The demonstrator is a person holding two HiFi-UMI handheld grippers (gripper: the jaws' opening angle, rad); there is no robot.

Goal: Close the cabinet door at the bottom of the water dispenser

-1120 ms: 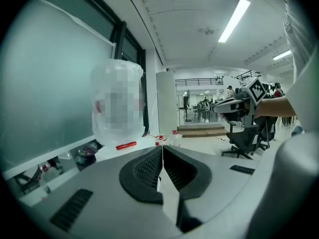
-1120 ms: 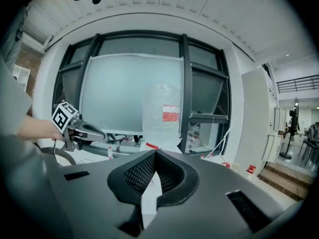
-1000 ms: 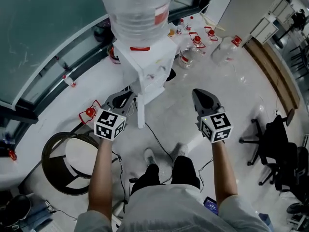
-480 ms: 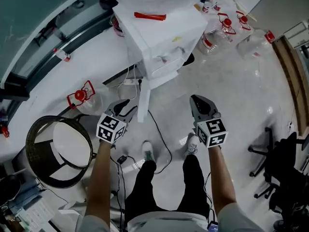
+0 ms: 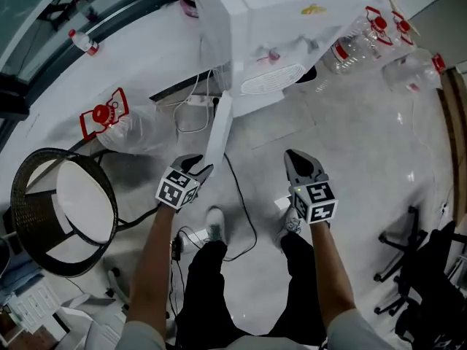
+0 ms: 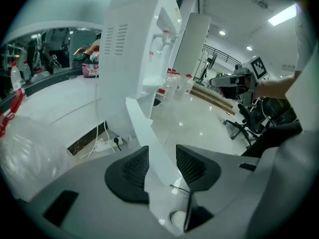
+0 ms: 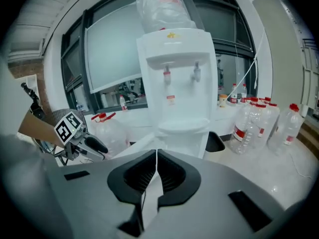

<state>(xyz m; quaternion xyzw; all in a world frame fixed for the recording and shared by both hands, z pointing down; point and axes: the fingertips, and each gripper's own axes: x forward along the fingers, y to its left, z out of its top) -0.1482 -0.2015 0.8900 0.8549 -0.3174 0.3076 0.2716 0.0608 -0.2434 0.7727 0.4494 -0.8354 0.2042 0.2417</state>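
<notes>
The white water dispenser (image 5: 277, 20) stands on the floor with its bottom cabinet door (image 5: 219, 126) swung open towards me, seen edge-on as a white strip. My left gripper (image 5: 201, 168) is at the door's free end. Its jaws are open, and in the left gripper view the door's edge (image 6: 144, 133) runs down between the two pads (image 6: 137, 166) without being pressed. My right gripper (image 5: 298, 159) hangs to the right of the door, shut and empty. In the right gripper view (image 7: 156, 156) it faces the dispenser's front (image 7: 174, 83).
A black wire basket with a white liner (image 5: 58, 210) sits at the left. Empty water bottles lie left (image 5: 117, 122) and right (image 5: 379, 35) of the dispenser. A power strip (image 5: 193, 100) and a cable (image 5: 244, 203) trail over the floor. An office chair (image 5: 423, 261) stands at the right.
Both grippers have sunk towards the floor as the person crouched. The left one has come down along the open door to its free end; the right one dropped beside it.
</notes>
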